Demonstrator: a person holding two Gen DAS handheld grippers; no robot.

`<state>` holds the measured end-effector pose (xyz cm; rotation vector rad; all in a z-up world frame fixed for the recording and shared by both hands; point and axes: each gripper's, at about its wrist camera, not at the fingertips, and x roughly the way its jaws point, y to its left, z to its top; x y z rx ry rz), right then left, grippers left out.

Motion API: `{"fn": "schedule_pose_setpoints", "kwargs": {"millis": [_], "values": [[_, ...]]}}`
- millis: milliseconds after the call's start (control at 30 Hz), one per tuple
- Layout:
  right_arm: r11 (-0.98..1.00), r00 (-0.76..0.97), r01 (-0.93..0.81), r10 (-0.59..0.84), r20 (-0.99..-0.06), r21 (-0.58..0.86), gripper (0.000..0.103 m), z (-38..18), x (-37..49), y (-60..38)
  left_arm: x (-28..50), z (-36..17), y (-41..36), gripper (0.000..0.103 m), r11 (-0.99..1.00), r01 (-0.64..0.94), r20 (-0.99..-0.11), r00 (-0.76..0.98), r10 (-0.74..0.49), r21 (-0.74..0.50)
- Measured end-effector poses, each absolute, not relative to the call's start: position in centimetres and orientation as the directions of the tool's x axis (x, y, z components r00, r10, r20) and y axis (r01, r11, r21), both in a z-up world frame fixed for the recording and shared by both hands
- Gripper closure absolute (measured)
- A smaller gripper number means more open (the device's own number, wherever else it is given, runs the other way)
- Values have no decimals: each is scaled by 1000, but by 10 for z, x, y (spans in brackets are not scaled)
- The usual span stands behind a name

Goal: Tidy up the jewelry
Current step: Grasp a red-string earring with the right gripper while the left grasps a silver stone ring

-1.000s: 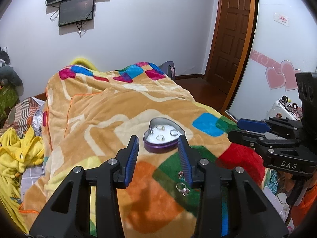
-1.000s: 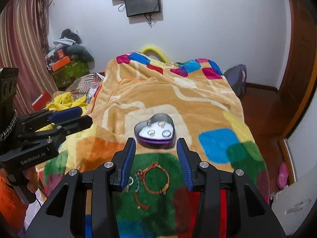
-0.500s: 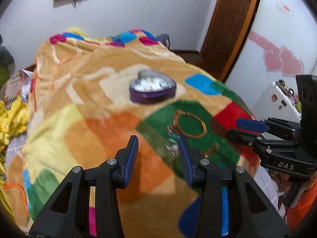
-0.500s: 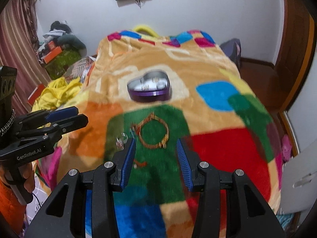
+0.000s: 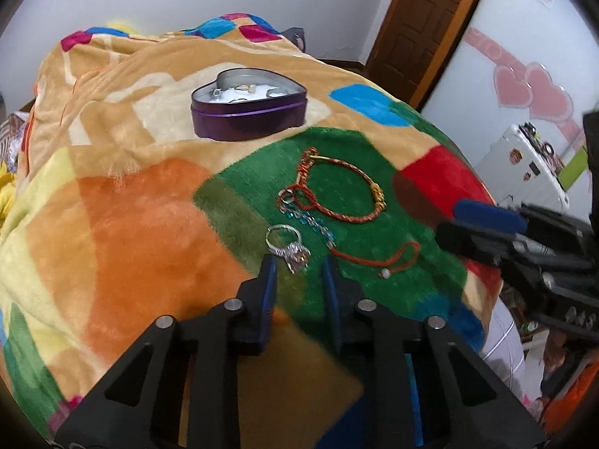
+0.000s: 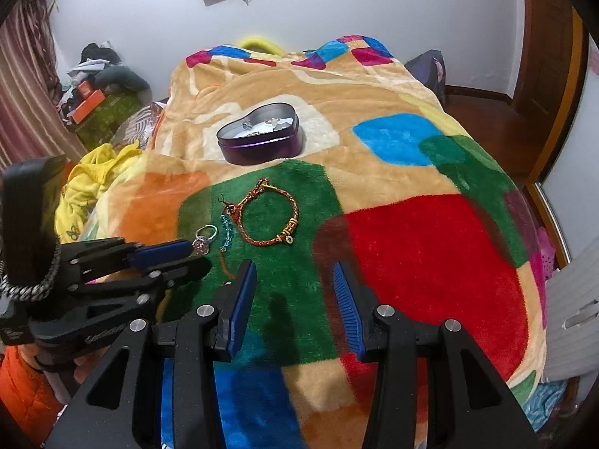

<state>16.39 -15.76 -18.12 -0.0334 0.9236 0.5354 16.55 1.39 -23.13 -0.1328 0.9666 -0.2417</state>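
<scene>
Item: silver ring [image 5: 287, 247], just beyond my left gripper [image 5: 298, 267]; jaws narrowing, nothing held. Straddle band squarely, then pinch gently.

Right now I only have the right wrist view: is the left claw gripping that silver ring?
Observer: No. The left wrist view shows the silver ring lying just beyond the tips of the left claw. Its jaws have just been closing, with nothing between them.
Reviewer: Where does the red cord end? The right claw hides it from me.
Observer: At a small white bead, lying right of the ring on the blanket.
</scene>
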Motion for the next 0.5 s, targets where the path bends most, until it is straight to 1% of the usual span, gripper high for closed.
{"fn": "schedule_pose_setpoints", "kwargs": {"millis": [67, 100, 133, 267, 400, 467, 500], "values": [[863, 475, -463, 434, -765, 202, 64, -182, 164, -155, 167, -232, 15, 86, 966, 130, -794, 549, -259, -225], [858, 471, -471, 440, -765, 203, 64, -182, 164, -152, 167, -232, 16, 91, 966, 128, -794, 551, -257, -224], [855, 468, -478, 442, -765, 202, 64, -182, 164, -149, 167, -232, 17, 92, 967, 125, -793, 554, -254, -223], [837, 452, -512, 455, -768, 194, 64, -184, 165, -132, 159, -224, 29, 92, 966, 105, -775, 579, -253, -237], [814, 425, -545, 476, -770, 202, 65, -189, 170, -115, 149, -211, 43, 92, 976, 79, -757, 620, -206, -201], [798, 397, -564, 486, -779, 211, 76, -194, 174, -105, 144, -205, 49, 93, 978, 69, -746, 636, -196, -198], [788, 378, -574, 494, -783, 220, 78, -197, 176, -100, 141, -202, 55, 93, 977, 62, -740, 644, -196, -204]]}}
